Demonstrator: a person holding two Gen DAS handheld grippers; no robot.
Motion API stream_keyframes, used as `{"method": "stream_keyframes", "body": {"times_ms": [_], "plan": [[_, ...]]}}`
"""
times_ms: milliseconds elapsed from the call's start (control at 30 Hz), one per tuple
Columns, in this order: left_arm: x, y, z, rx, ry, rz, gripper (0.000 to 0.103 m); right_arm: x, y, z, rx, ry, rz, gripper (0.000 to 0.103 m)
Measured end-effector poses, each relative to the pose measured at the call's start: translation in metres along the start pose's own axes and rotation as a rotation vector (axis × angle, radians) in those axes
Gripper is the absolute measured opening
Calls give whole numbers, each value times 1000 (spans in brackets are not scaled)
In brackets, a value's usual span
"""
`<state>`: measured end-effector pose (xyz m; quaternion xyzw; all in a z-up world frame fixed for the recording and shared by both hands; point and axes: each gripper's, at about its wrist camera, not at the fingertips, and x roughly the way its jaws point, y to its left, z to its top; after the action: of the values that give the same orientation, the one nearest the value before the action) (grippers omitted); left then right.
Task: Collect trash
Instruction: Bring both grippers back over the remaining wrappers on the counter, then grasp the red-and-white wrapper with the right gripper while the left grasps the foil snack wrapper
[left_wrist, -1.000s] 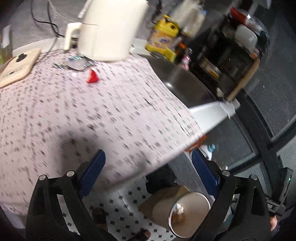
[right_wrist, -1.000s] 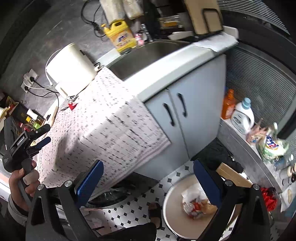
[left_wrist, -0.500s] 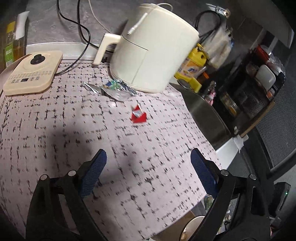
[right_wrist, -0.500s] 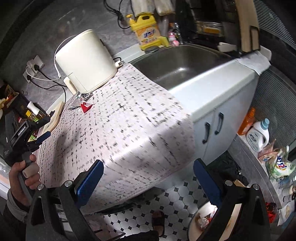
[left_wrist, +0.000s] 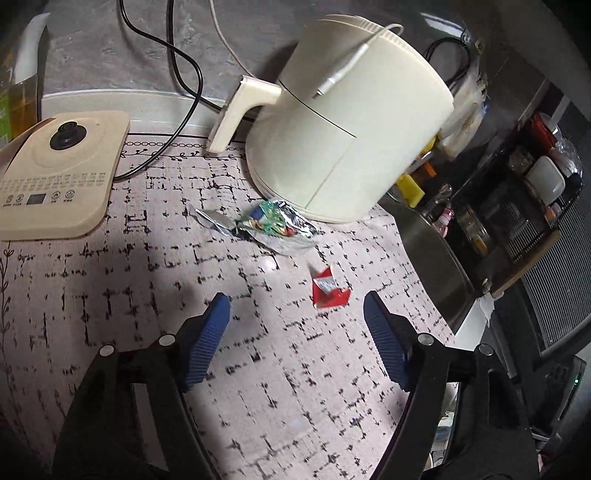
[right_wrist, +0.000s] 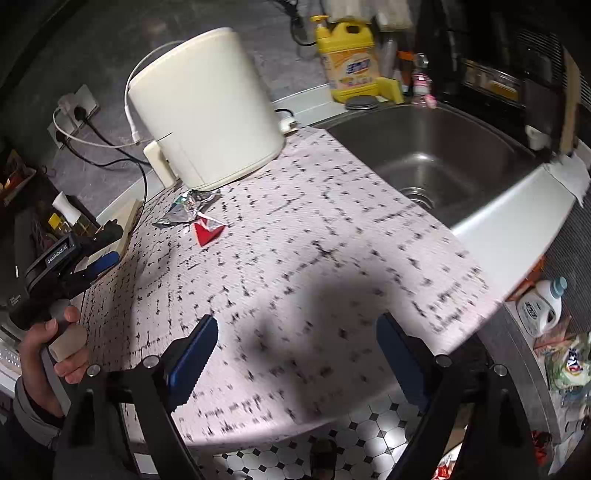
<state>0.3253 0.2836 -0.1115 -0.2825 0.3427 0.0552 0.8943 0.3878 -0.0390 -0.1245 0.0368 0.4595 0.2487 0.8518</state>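
trash: 1 red wrapper (left_wrist: 328, 290), 1 foil wrapper (left_wrist: 275, 225) | left gripper (left_wrist: 295, 317), right gripper (right_wrist: 297, 332): 2 closing, empty

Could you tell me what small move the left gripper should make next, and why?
Probably ease the left gripper forward and slightly right, so its jaws straddle the red wrapper. That scrap lies loose on the patterned mat, just ahead of the right fingertip, with nothing between the closing jaws yet. The crumpled foil wrapper sits farther off, by the cream air fryer.
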Motion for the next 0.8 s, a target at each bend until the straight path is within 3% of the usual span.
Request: {"method": "stream_keyframes", "body": {"times_ms": [133,400,533,733,800], "plan": [[9,11,13,2,13,-7,64,28,31,17,-43,10,30,79],[9,37,21,-7,8,14,61,75,87,49,-92,18,89,72],[8,51,25,-10,15,35,55,101,102,61,-100,33,80,65],[10,63,30,-34,12,46,55,134,112,72,-79,48,31,62],[14,65,30,-51,19,45,54,148,114,73,-76,60,23,56]]}}
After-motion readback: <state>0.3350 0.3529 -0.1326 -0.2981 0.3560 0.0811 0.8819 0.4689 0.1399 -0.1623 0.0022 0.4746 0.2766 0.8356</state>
